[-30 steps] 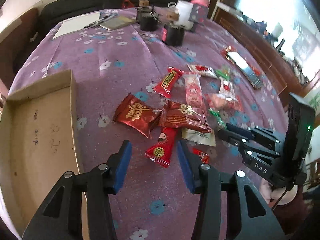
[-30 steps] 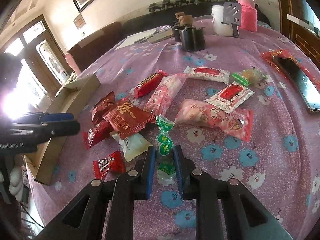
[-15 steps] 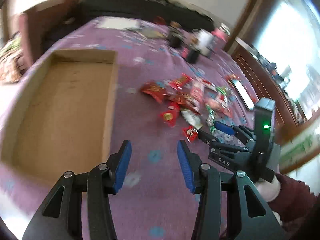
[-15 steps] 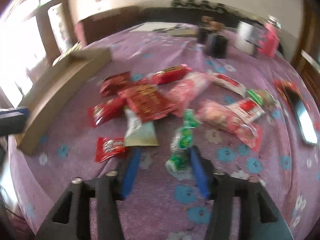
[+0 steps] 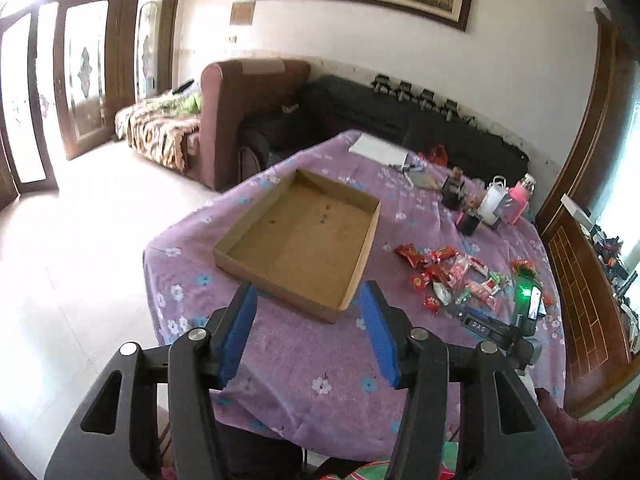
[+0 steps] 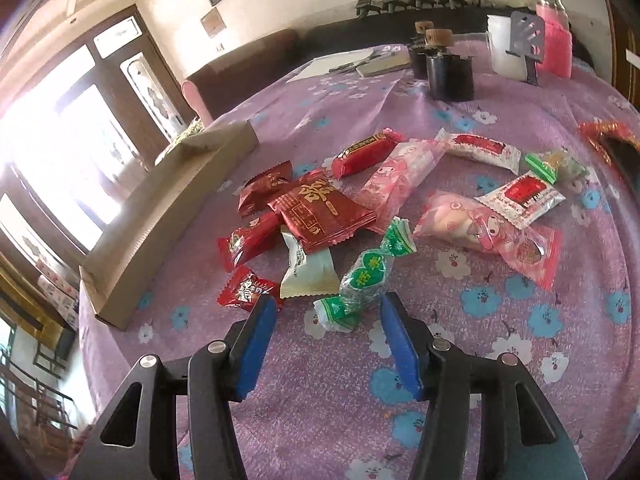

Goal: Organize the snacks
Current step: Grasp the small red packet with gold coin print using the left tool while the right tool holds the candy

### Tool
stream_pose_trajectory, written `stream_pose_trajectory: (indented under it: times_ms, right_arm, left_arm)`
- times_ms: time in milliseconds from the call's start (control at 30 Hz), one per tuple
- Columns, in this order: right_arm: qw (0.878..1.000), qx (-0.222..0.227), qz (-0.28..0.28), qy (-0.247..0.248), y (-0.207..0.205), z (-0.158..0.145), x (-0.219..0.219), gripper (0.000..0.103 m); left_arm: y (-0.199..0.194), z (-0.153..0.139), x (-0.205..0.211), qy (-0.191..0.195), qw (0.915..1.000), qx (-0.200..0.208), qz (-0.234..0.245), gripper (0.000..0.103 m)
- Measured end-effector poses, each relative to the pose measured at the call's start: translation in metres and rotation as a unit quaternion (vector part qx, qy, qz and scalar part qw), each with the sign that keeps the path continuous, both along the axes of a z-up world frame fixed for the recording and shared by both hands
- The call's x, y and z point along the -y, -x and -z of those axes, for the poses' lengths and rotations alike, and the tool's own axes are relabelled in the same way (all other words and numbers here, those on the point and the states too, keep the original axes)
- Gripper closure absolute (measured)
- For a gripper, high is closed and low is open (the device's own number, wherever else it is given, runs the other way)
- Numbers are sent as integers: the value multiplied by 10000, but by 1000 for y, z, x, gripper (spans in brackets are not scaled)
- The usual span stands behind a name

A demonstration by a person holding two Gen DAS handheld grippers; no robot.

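Observation:
An empty cardboard box (image 5: 296, 236) lies on the purple flowered cloth, left of a heap of wrapped snacks (image 5: 452, 276). My left gripper (image 5: 308, 290) hangs high above the table's near edge with its jaws opening and nothing between them. In the right wrist view my right gripper (image 6: 329, 300) sits low over the cloth. A green twist-wrapped candy (image 6: 366, 276) lies between its blue pads (image 6: 400, 344); the jaws are closing a little and the pads do not press on it. Beyond it lie a red packet with gold characters (image 6: 320, 212) and a pink packet (image 6: 488, 232).
The box's side wall (image 6: 168, 216) runs along the left of the snacks. Black jars (image 6: 448, 72), a white jug (image 6: 506, 48), a pink bottle (image 6: 554, 36) and papers (image 6: 340, 64) stand at the table's far side. A brown sofa (image 5: 240, 120) stands beyond the table.
My left gripper drew back and up from the snacks and swung left; it now looks over the whole table. My right gripper let go of the green candy, which lies on the cloth.

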State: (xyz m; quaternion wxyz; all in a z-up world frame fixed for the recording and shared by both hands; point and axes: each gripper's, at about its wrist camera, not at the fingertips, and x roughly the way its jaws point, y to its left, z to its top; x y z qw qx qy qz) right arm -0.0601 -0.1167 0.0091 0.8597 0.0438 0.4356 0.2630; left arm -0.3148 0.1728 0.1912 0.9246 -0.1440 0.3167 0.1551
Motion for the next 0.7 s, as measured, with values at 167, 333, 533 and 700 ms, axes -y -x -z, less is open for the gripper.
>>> stream_pose_trajectory:
  times_ms: [167, 333, 533, 700]
  right_arm:
    - [10000, -13, 45, -29, 0, 0, 2, 47]
    - [9999, -42, 144, -71, -1, 0, 6, 47]
    - [9998, -84, 139, -85, -1, 0, 9, 46]
    - [9998, -102, 129, -73, -2, 0, 8, 46]
  left_arm:
    - [5, 3, 4, 10, 9999, 32, 127, 50]
    - [8, 6, 3, 95, 9998, -28, 158, 50]
    - [-18, 17, -2, 392, 9989, -168, 189, 50]
    - [-77, 28, -2, 716, 9952, -354, 572, 50]
